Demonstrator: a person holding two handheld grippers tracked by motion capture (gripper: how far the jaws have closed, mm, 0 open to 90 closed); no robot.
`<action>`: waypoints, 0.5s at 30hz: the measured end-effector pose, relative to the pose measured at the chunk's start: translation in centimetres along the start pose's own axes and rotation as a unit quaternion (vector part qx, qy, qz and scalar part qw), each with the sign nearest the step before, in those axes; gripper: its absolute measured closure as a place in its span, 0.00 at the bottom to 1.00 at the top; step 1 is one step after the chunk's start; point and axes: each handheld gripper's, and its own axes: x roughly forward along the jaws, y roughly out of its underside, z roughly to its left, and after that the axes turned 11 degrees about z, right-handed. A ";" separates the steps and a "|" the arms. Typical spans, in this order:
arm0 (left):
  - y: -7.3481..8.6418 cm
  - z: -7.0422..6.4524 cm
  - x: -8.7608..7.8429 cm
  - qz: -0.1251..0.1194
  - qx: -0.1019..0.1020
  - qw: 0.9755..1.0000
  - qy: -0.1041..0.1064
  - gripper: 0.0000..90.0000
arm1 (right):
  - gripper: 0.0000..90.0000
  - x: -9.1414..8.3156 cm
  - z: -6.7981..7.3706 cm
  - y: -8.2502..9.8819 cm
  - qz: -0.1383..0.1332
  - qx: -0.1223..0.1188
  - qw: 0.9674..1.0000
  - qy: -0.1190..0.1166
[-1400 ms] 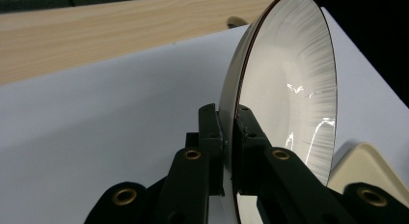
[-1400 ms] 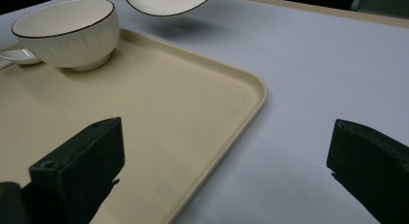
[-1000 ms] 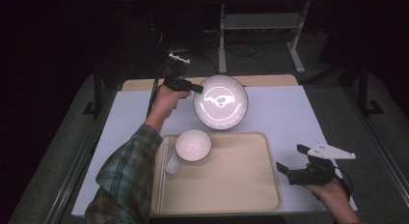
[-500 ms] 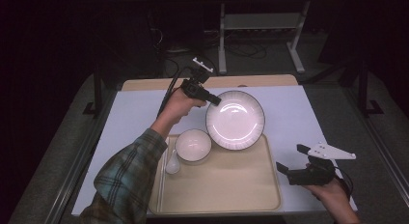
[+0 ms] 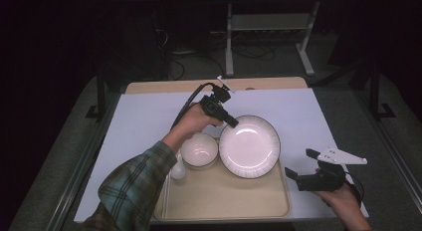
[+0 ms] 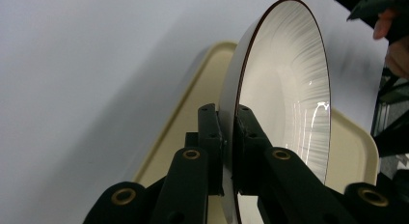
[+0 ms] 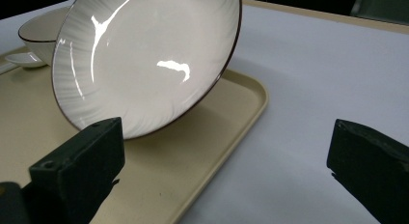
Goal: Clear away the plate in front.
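At the lower right of the high view, the right gripper (image 5: 301, 167) rests in a hand with its jaws wide apart and nothing in them. Its own view shows the plate (image 7: 144, 60) is tilted, low edge over the tan tray (image 7: 202, 151). From above, the plate (image 5: 250, 146) looks flat, in the middle. The left gripper (image 6: 227, 137) pinches the plate's rim tight. The plate is white with fine lines and a dark edge. A small bowl (image 5: 199, 150) sits just left.
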 end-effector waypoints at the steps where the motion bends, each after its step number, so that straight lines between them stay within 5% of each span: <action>1: 0.0 -0.1 0.3 0.005 0.002 1.000 0.001 0.93 | 0.00 0.0 0.0 0.0 0.000 0.000 1.000 0.000; 15: 0.4 -0.8 3.4 0.053 0.006 0.998 0.032 0.93 | 0.00 -0.1 0.0 0.0 -0.002 0.000 1.000 0.002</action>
